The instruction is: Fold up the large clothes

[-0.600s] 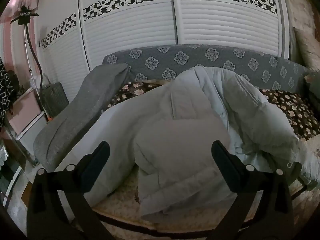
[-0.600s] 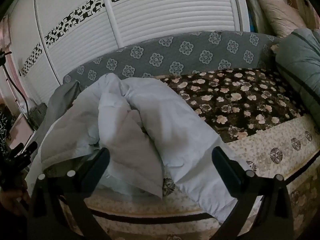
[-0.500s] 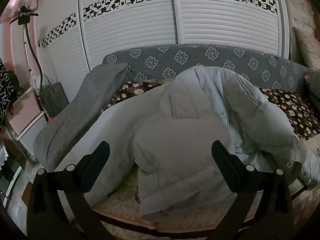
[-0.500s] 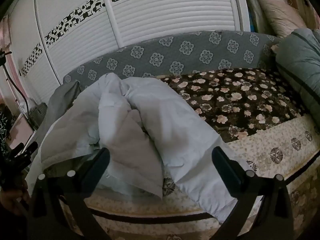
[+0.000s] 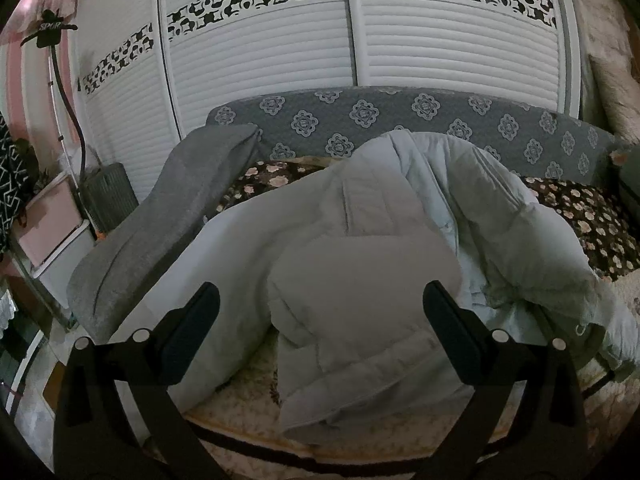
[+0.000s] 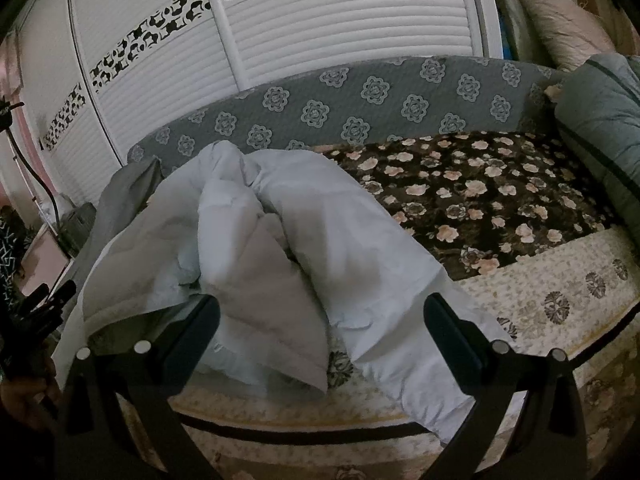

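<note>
A large pale grey padded coat [image 5: 360, 264] lies crumpled in a heap on the bed, one part hanging over the front edge. In the right wrist view the same coat [image 6: 288, 248] fills the left half of the bed, a sleeve trailing over the edge. My left gripper [image 5: 320, 316] hovers open in front of the coat's near folds, nothing between its fingers. My right gripper [image 6: 320, 324] is likewise open, above the coat's front part, touching nothing. The left gripper [image 6: 44, 304], held by a hand, shows at the far left of the right wrist view.
The bed has a dark floral blanket [image 6: 480, 196], a beige patterned cover [image 6: 560, 280] at its front and a grey padded headboard [image 5: 400, 120]. A grey cushion [image 5: 160, 224] leans at the left, a grey-green bundle [image 6: 600, 120] at the right. White slatted wardrobe doors [image 5: 260, 60] stand behind.
</note>
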`<state>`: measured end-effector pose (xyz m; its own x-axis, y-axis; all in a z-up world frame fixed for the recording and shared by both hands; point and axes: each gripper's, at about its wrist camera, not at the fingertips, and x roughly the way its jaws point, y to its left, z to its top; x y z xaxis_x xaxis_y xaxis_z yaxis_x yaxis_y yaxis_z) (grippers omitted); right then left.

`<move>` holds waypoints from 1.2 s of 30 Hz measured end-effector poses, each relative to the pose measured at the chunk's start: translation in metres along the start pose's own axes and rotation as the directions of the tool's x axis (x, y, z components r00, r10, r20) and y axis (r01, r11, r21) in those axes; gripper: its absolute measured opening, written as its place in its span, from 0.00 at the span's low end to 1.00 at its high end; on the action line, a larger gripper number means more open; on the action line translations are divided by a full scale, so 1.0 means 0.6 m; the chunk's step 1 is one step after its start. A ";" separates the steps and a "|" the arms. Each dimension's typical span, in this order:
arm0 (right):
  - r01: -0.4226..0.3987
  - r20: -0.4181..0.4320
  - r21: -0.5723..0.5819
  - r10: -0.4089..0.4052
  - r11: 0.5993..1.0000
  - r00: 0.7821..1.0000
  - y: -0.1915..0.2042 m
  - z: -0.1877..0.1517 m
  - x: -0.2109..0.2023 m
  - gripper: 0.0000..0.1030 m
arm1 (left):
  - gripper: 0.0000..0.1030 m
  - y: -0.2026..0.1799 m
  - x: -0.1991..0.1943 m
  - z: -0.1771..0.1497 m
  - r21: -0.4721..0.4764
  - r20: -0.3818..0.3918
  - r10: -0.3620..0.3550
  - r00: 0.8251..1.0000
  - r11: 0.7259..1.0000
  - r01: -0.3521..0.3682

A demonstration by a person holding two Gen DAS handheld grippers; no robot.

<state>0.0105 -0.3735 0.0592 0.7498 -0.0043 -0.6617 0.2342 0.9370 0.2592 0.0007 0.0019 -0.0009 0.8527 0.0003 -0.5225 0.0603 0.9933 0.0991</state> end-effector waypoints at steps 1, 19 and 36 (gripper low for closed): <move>0.002 0.000 0.000 -0.002 1.000 1.000 -0.001 0.000 0.001 0.99 | 0.97 0.000 0.001 0.001 -0.001 -0.001 0.002 1.000 1.000 -0.002; 0.025 -0.002 0.015 -0.025 1.000 1.000 -0.015 0.001 0.004 0.98 | 0.97 -0.015 0.042 -0.032 0.045 -0.071 0.031 0.997 0.999 -0.028; -0.157 -0.218 0.088 0.173 0.984 0.960 0.009 -0.048 0.165 0.98 | 0.97 -0.023 0.105 -0.050 0.033 -0.184 0.025 0.983 0.999 -0.020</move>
<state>0.0682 -0.3589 -0.0254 0.6254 0.2342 -0.7443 0.1669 0.8917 0.4208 0.0383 -0.0081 -0.0605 0.7442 0.0468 -0.6663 0.0608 0.9887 0.1373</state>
